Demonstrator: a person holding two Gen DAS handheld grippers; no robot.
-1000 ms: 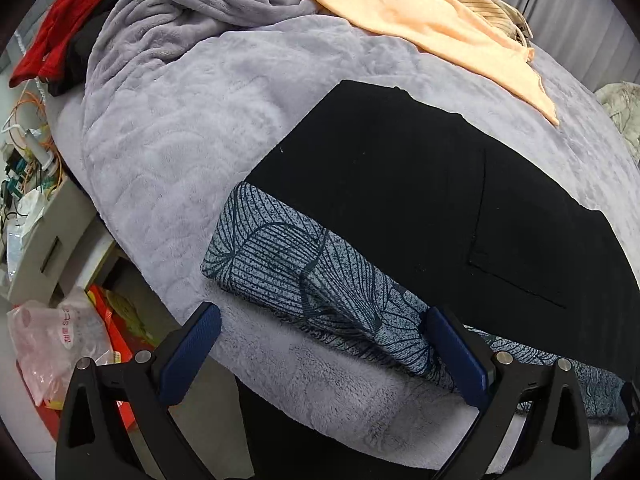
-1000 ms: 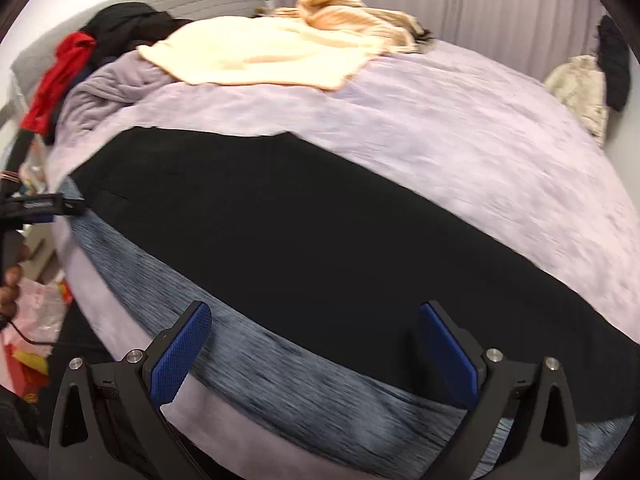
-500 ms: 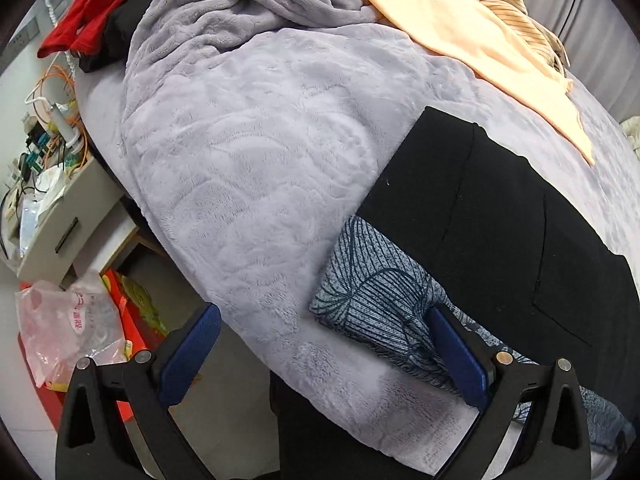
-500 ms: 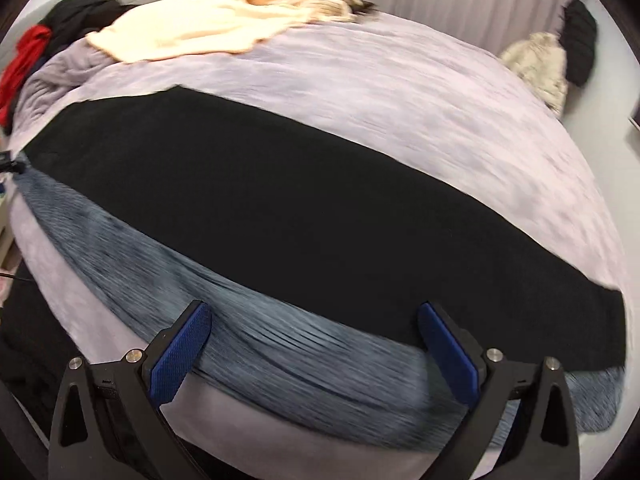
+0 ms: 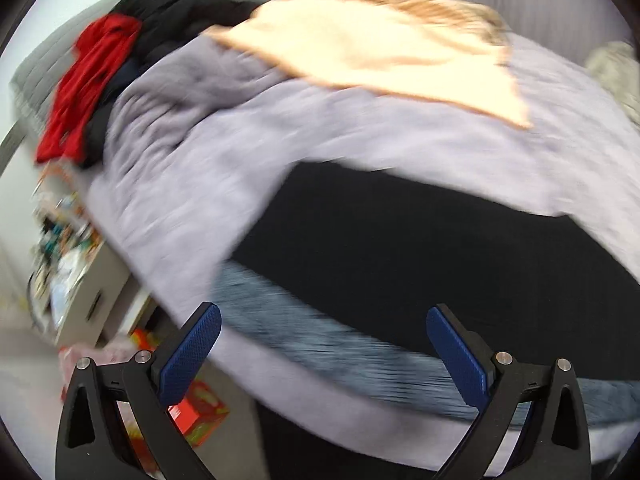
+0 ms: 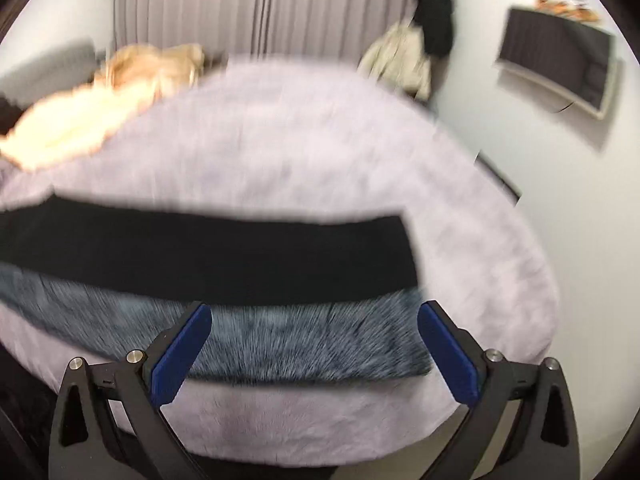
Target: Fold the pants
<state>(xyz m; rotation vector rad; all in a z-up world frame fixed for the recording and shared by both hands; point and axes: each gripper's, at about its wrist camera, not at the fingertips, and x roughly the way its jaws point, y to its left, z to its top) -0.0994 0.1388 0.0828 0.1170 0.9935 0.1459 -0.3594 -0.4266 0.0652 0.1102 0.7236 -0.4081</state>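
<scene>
Both cameras have swung since a second ago: the left view has pulled back and tilted up from the waist end, and the right view has swept along the garment to its far end, both now smeared by motion. Stretched along the near edge of the bed (image 6: 360, 168), the pants (image 6: 224, 256) lie as a long band, black on top with a grey patterned strip (image 6: 280, 340) showing on the near side. Their long axis runs crosswise to both tools. The left gripper (image 5: 324, 344) hovers over the near edge by the waist end, its blue pads wide apart and holding nothing. The right gripper (image 6: 314, 346) is likewise spread and empty, with the cuff end just ahead of its right pad. Each end thus lies nearest its own hand, which suits a lengthwise fold, cuff brought toward waist.
</scene>
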